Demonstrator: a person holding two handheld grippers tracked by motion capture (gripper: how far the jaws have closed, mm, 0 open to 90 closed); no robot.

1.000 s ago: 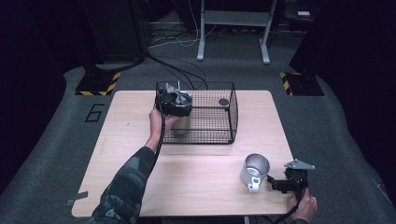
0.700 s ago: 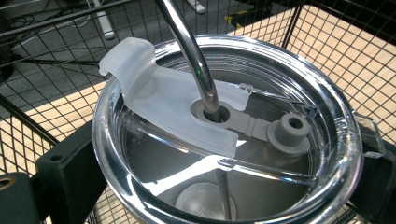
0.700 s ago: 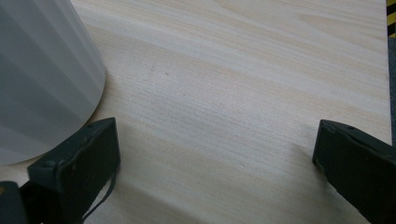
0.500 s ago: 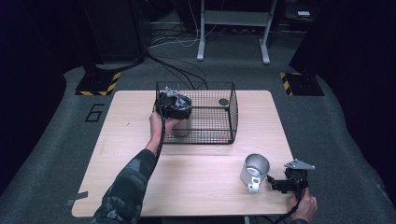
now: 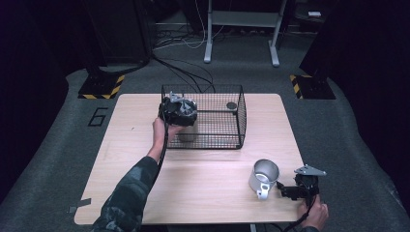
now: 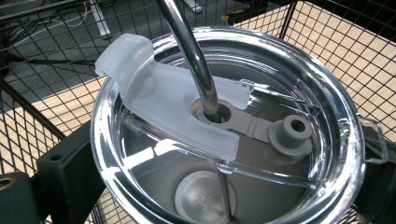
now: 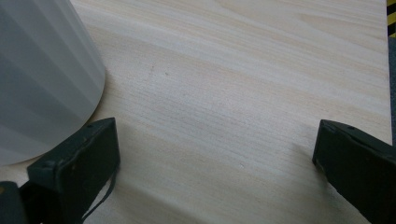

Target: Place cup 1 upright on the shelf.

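Gripping a steel tumbler with a clear plastic lid [image 6: 224,140] between both jaws, left tool [image 5: 178,112] at the near left corner of the black wire basket [image 5: 237,113], tumbler body [image 5: 186,133] showing through the mesh directly beneath the tool. Rising through the lid's centre hole, a bent metal straw [image 6: 191,51], with a frosted slider flap [image 6: 154,98] just beside it. Lying low on the pale wooden counter [image 5: 203,188], right tool [image 5: 285,192] with jaws spread wide, grasping nothing, a white-handled metal mug [image 5: 263,176] just off its left jaw, touching or nearly so.
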